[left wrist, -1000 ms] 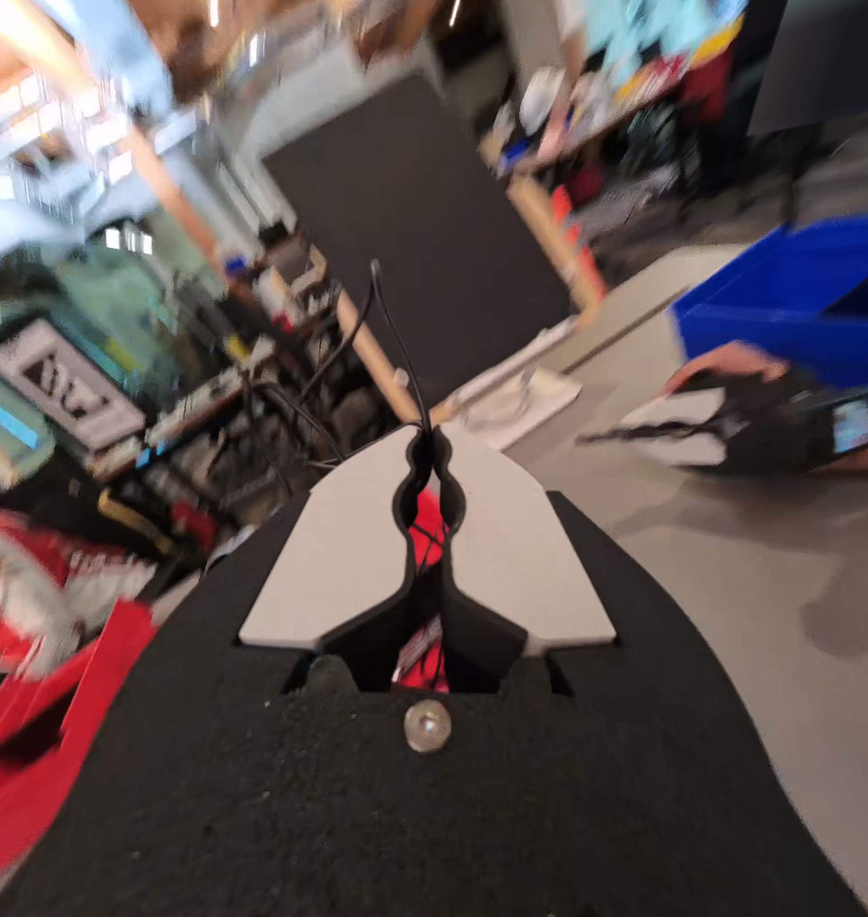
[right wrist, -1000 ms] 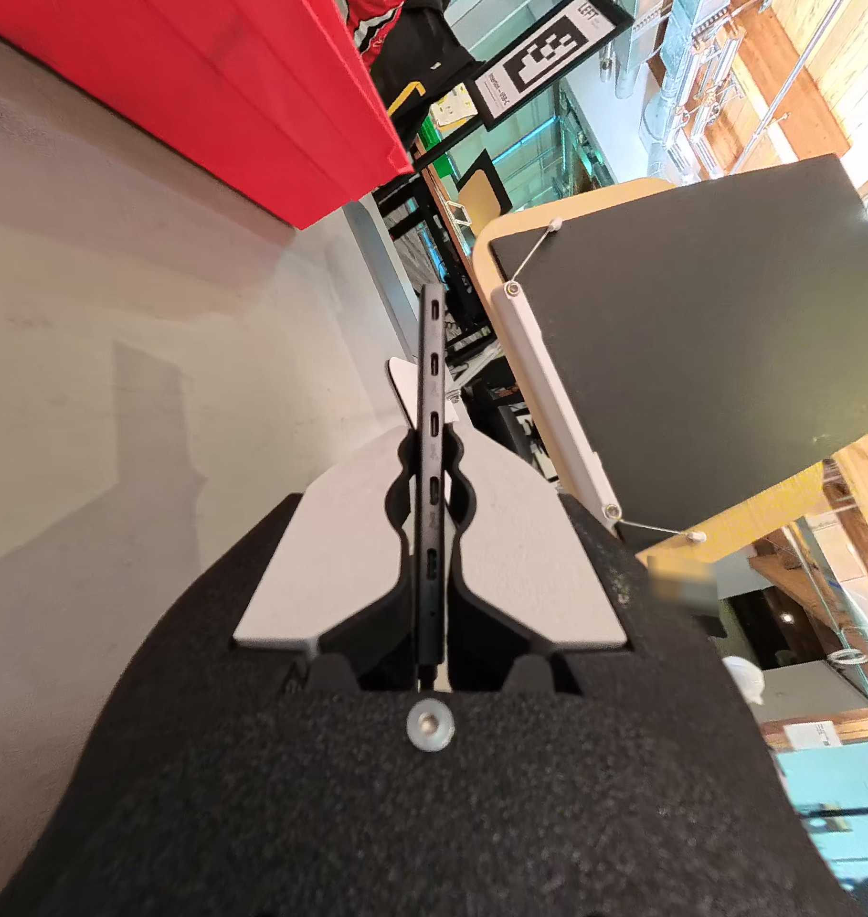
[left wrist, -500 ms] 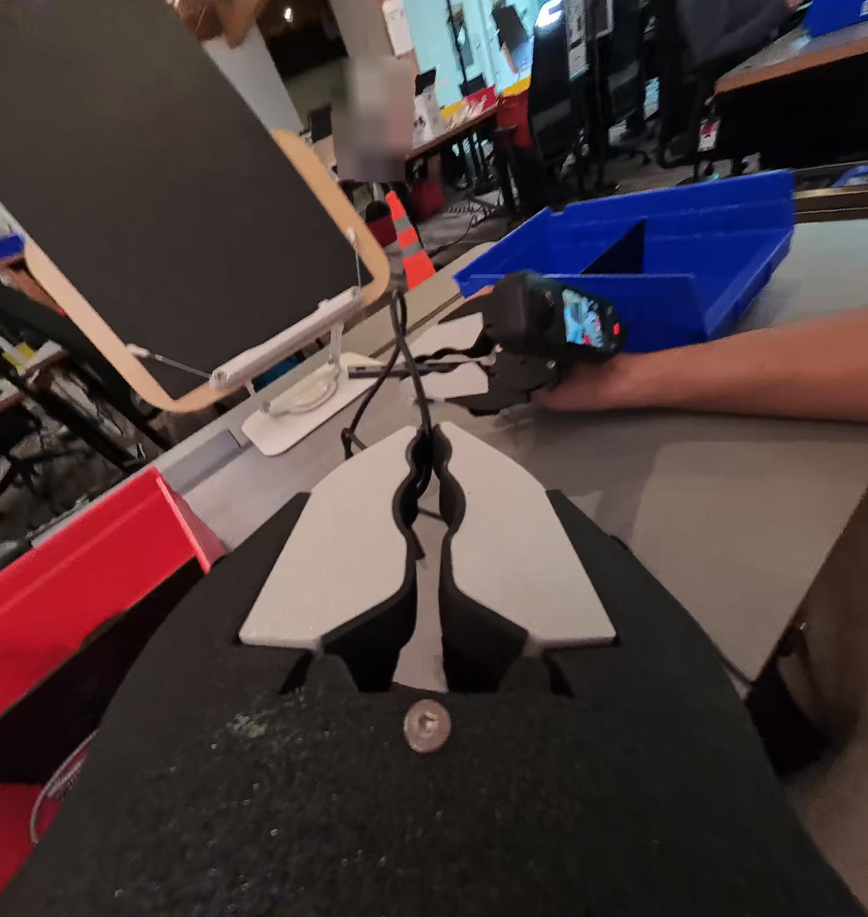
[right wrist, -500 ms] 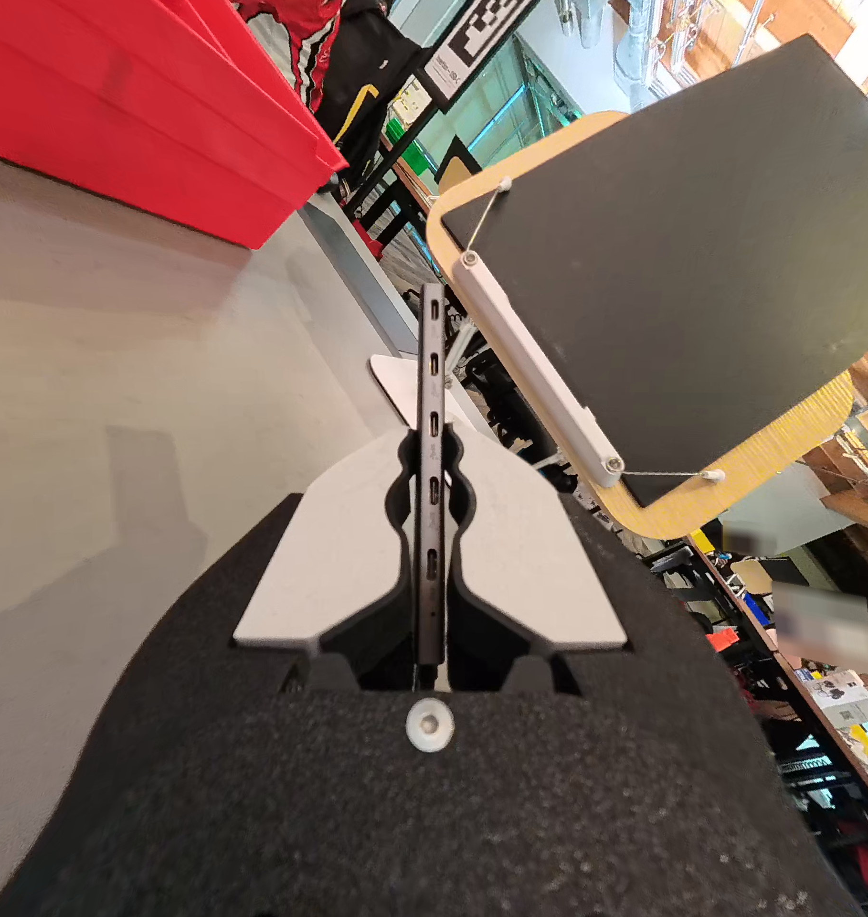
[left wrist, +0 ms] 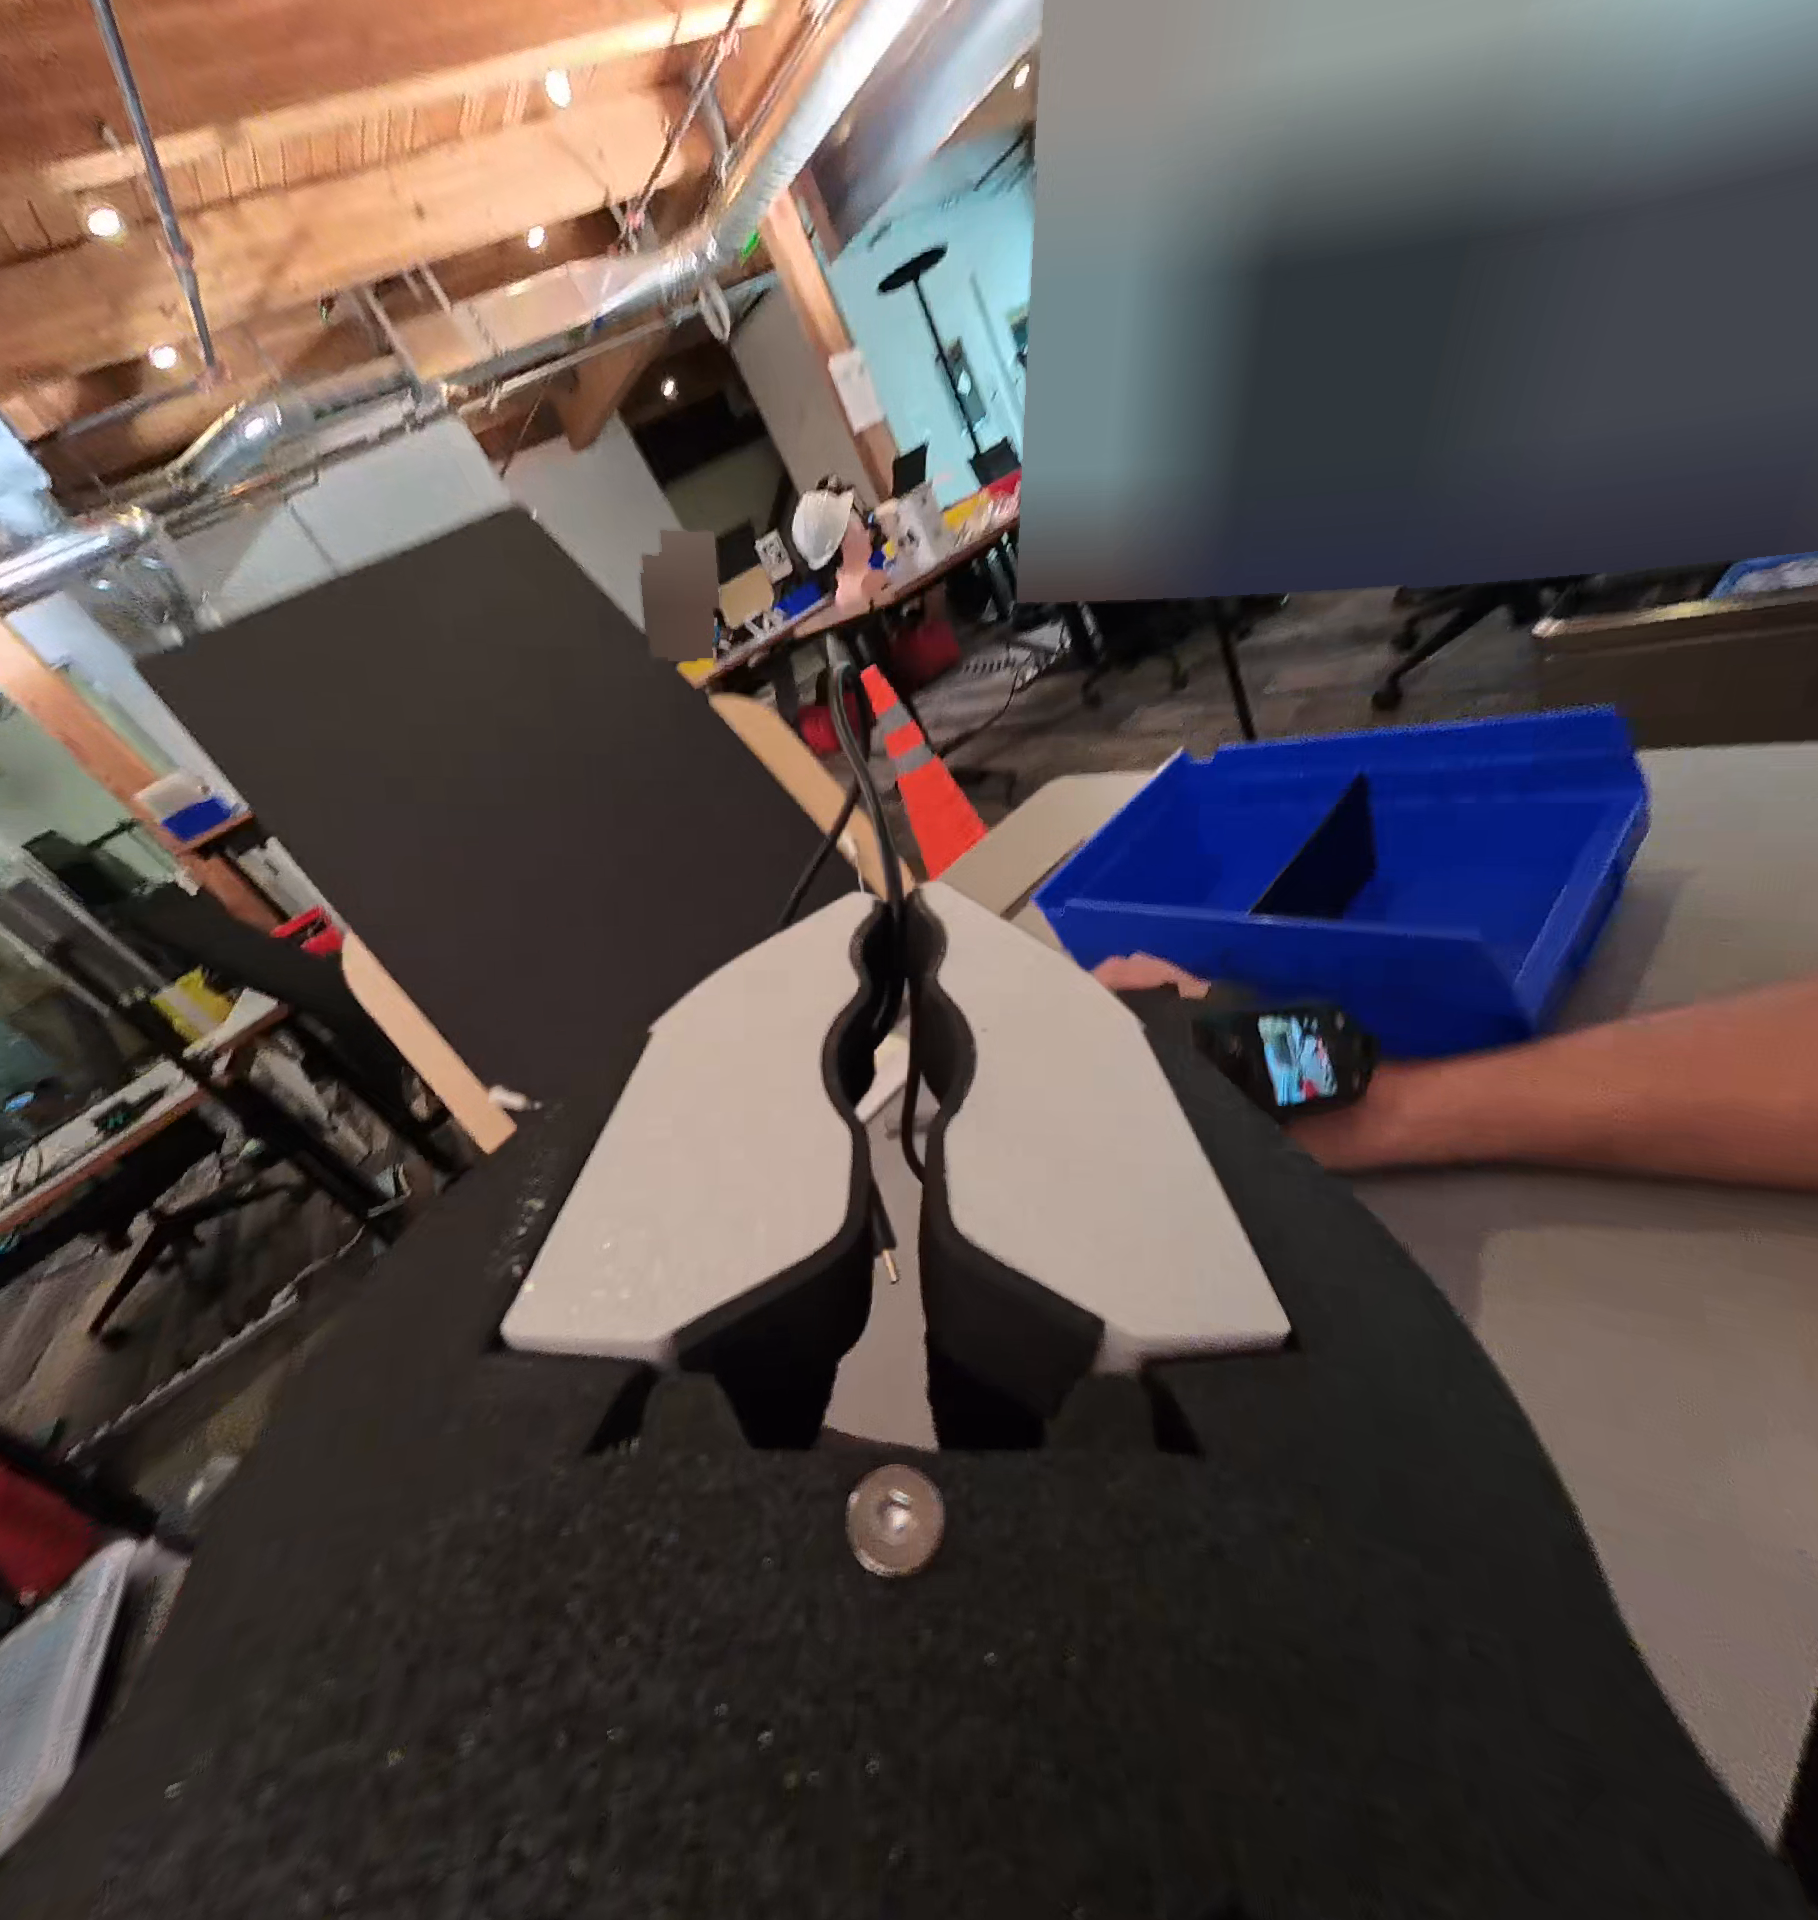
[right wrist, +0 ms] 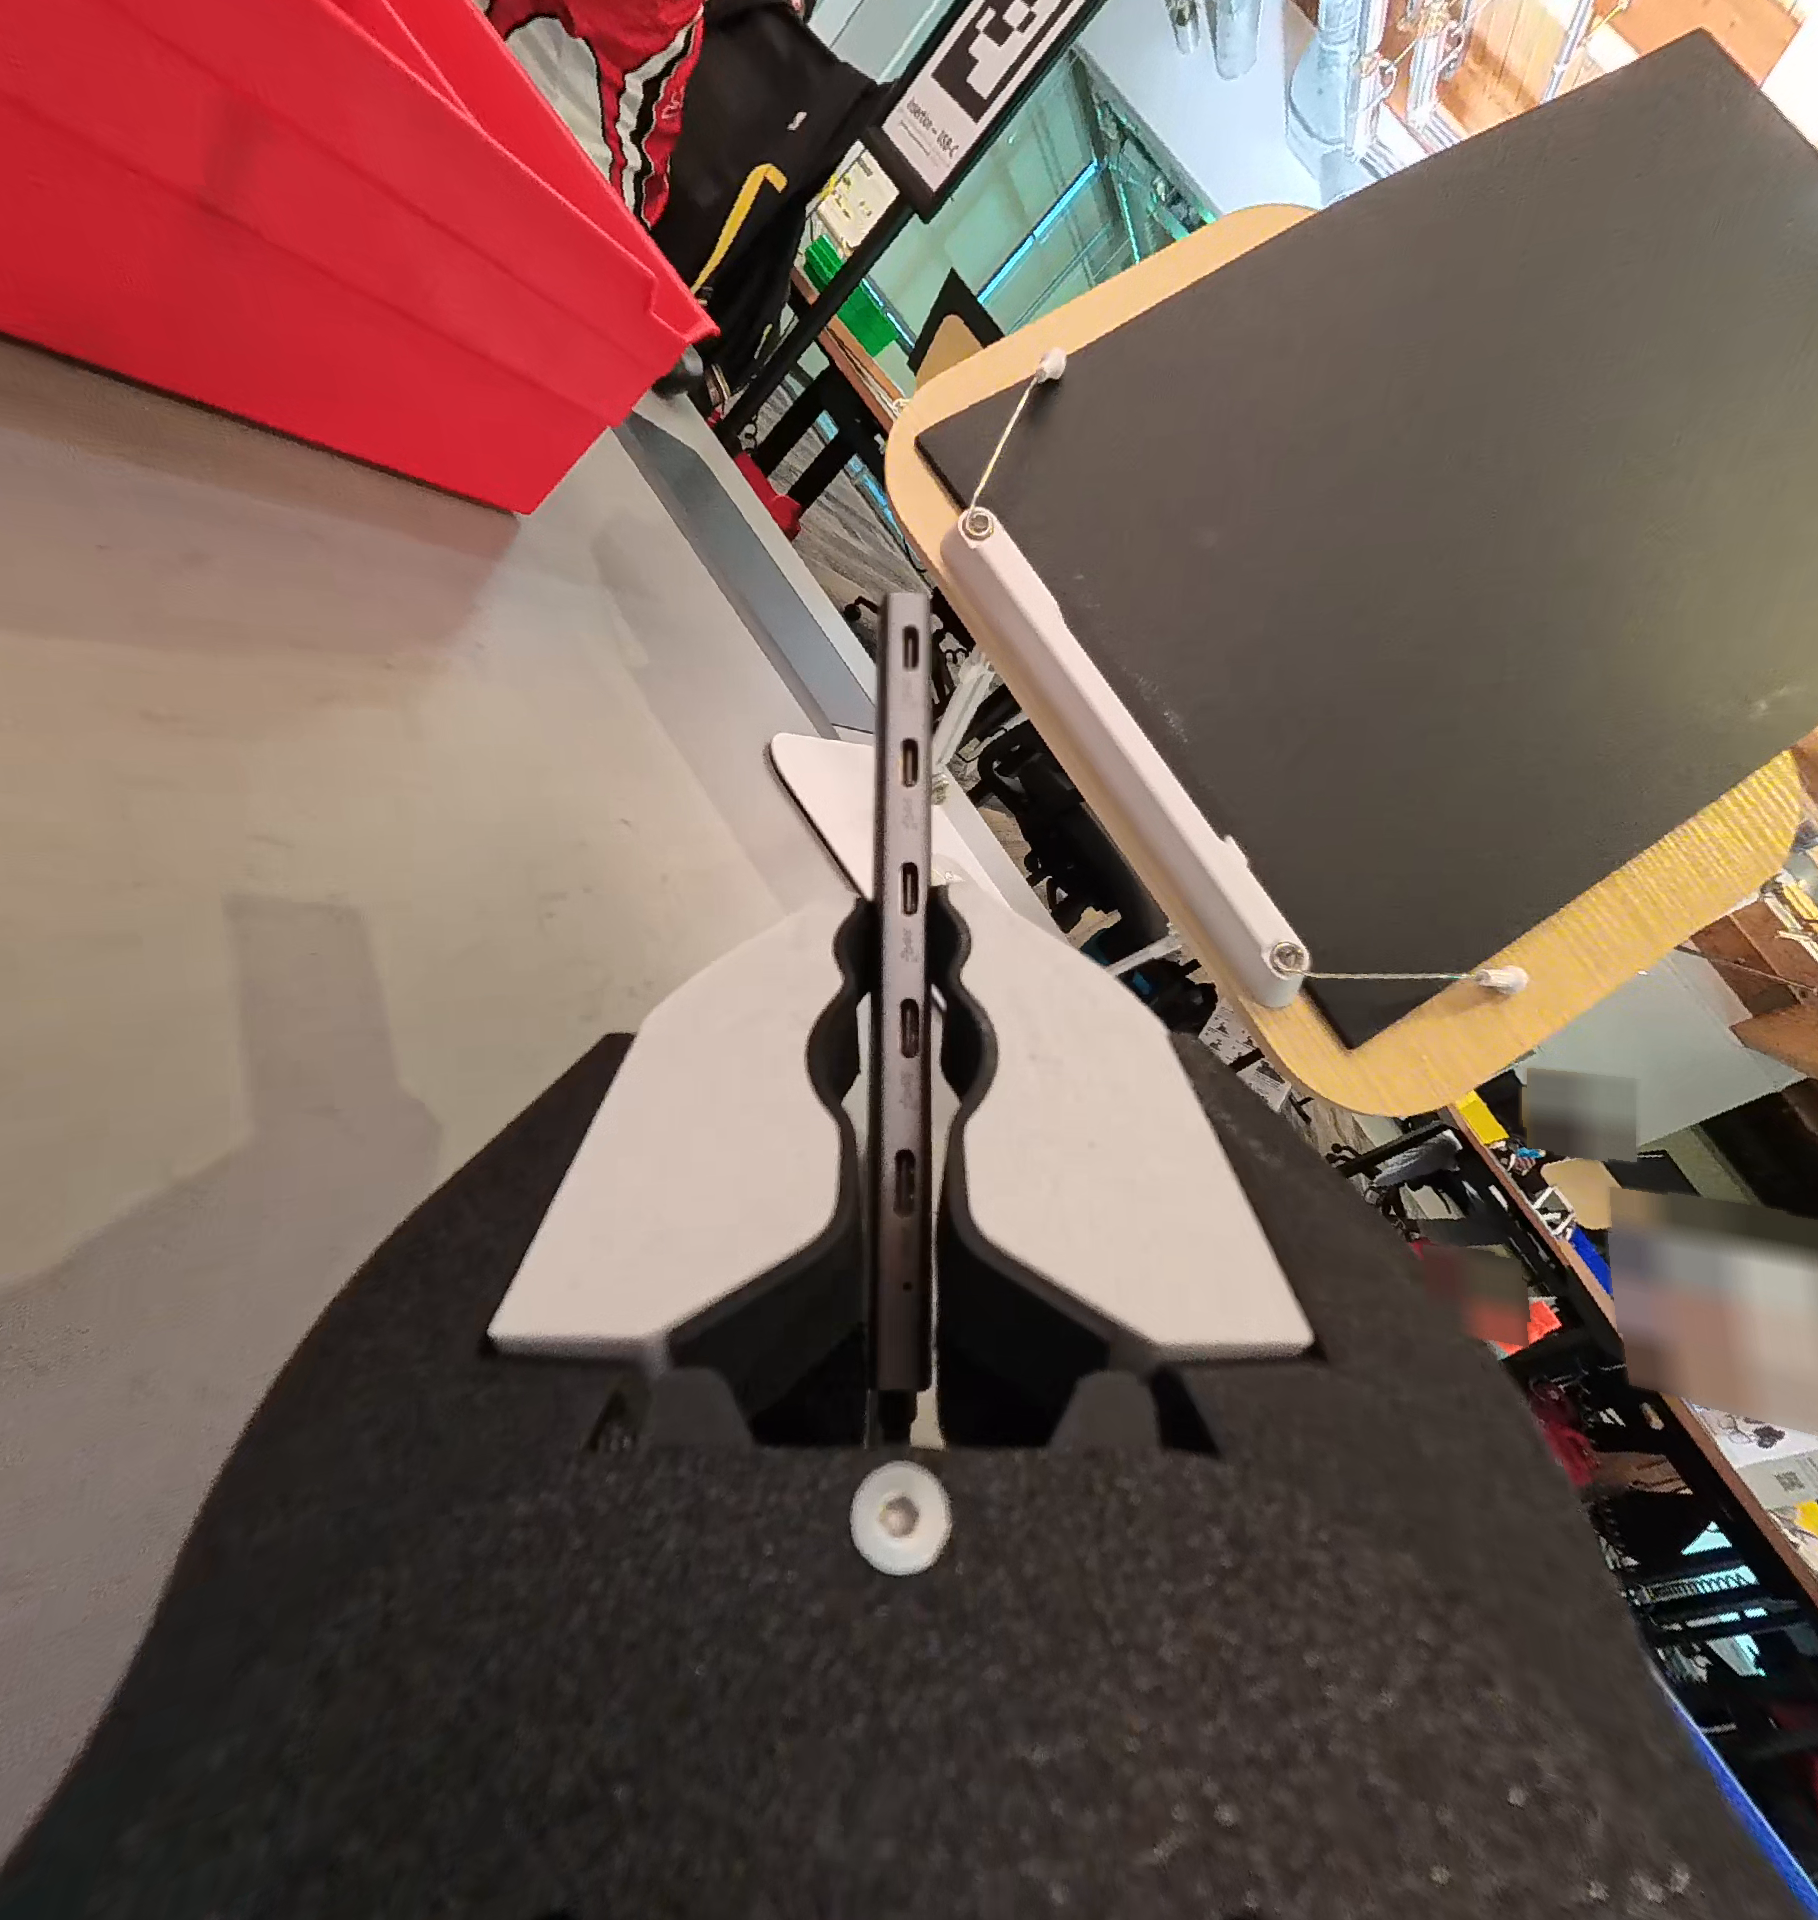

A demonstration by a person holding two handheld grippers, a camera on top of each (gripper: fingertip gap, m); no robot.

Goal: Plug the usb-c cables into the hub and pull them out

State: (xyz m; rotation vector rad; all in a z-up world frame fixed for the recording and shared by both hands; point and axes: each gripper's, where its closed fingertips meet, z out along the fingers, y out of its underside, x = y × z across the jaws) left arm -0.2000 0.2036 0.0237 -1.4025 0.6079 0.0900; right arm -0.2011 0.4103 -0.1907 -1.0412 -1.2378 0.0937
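Observation:
My left gripper [left wrist: 897,914] is shut on a thin black usb-c cable [left wrist: 863,790]. The cable loops above the fingertips and its metal plug end [left wrist: 889,1265] hangs down between the fingers. My right gripper [right wrist: 907,920] is shut on a slim dark usb-c hub [right wrist: 910,831], held on edge with its row of several ports facing the camera, all of them without a plug. In the left wrist view the right gripper's body [left wrist: 1289,1060] and the person's forearm [left wrist: 1611,1091] rest on the grey table [left wrist: 1611,1351] at the right; the hub is hidden there.
A blue divided bin [left wrist: 1404,894] stands on the table behind the forearm. Red bins [right wrist: 261,239] stand at the table's far left in the right wrist view. A black board on a white stand [right wrist: 1404,520] leans at the table's back edge. An orange cone [left wrist: 920,769] stands on the floor beyond. The tips of one gripper are about 30 cm away from the tips of the other.
My left gripper has swung up and to the right with the cable, now looking over the table toward the blue bin. My right gripper has tilted slightly with the hub still held.

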